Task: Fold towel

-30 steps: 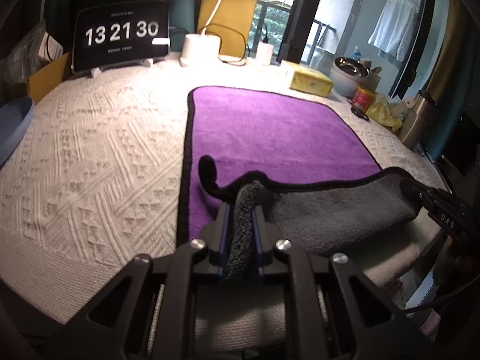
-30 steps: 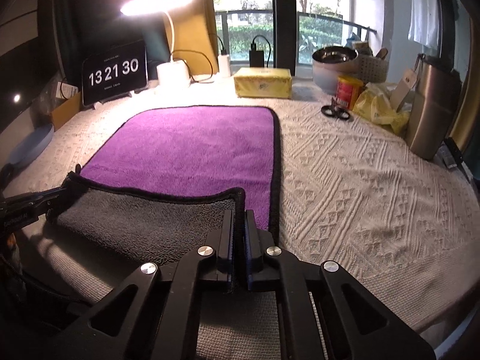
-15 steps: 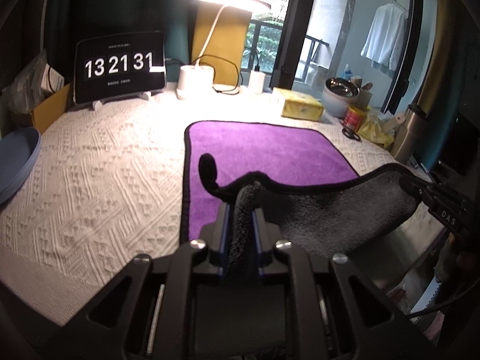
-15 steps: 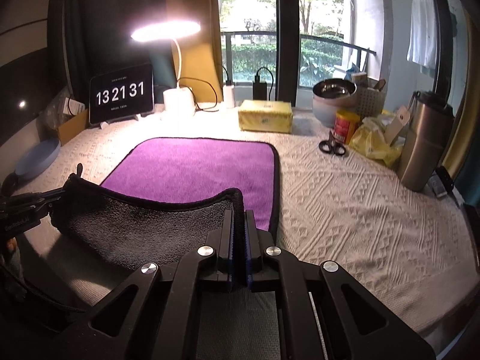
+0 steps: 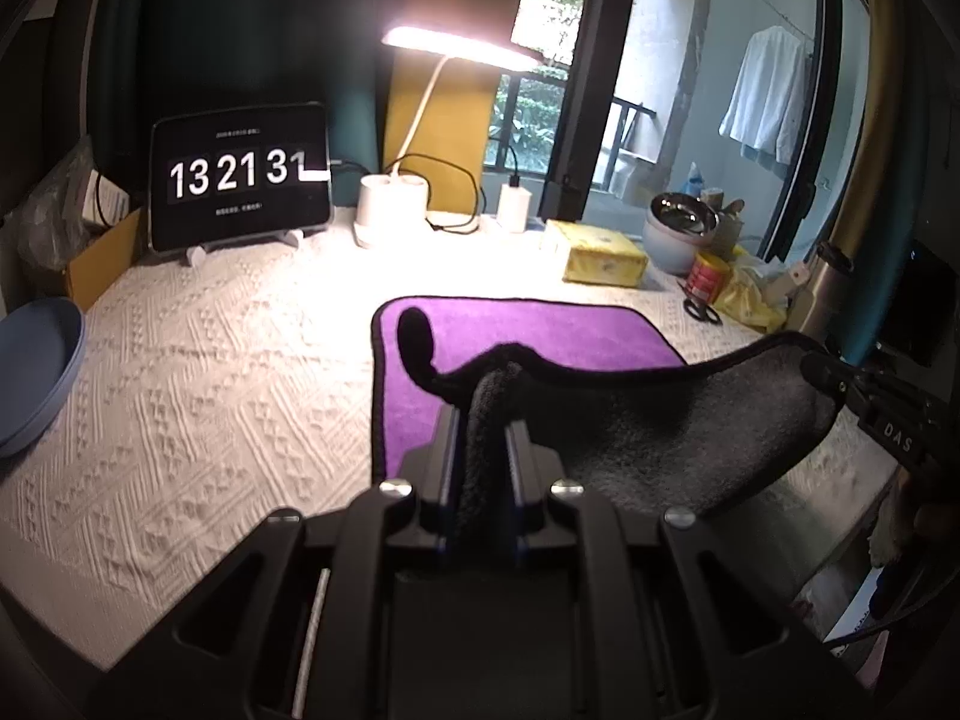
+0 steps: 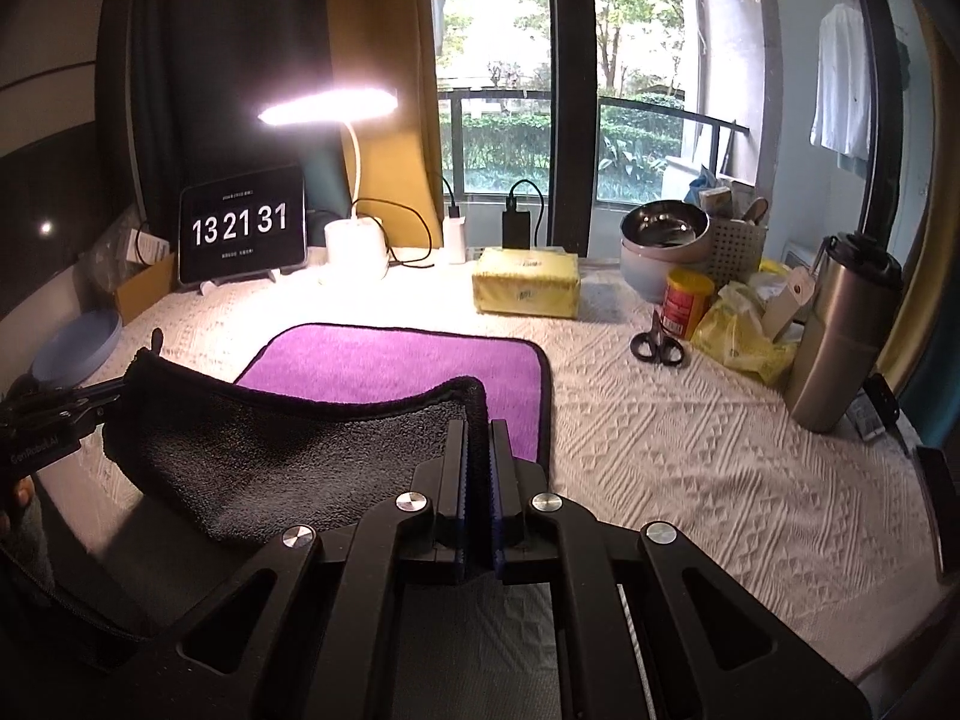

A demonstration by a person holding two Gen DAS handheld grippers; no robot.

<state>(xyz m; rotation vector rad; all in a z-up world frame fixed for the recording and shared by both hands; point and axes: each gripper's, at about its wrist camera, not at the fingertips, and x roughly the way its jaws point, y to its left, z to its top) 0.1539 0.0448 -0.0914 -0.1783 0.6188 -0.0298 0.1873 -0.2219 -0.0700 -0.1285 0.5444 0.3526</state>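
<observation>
Gripping one near corner of the towel (image 5: pixel 540 336) apiece, the left tool (image 5: pixel 483 420) and the right tool (image 6: pixel 477 432) are each clamped shut on the black-edged cloth. They hold the near edge up off the desk (image 6: pixel 660 420), so the grey underside hangs between them. The far half of the towel lies flat on the desk, purple side up.

Judging from this, the first fold is under way: the near edge is lifted but not yet carried over. The next move likely calls for both tools to travel forward together, level and evenly spaced, then lower the near edge onto the far edge so the borders line up before letting go.

Farther out there is one towel, one clock screen (image 6: pixel 243 231), one lit lamp (image 6: pixel 354 240), one yellow packet (image 6: pixel 527 291), one pair of scissors (image 6: pixel 657 345), one red can (image 6: pixel 687 303), one steel flask (image 6: pixel 840 330) and one blue dish (image 5: pixel 36 372).
</observation>
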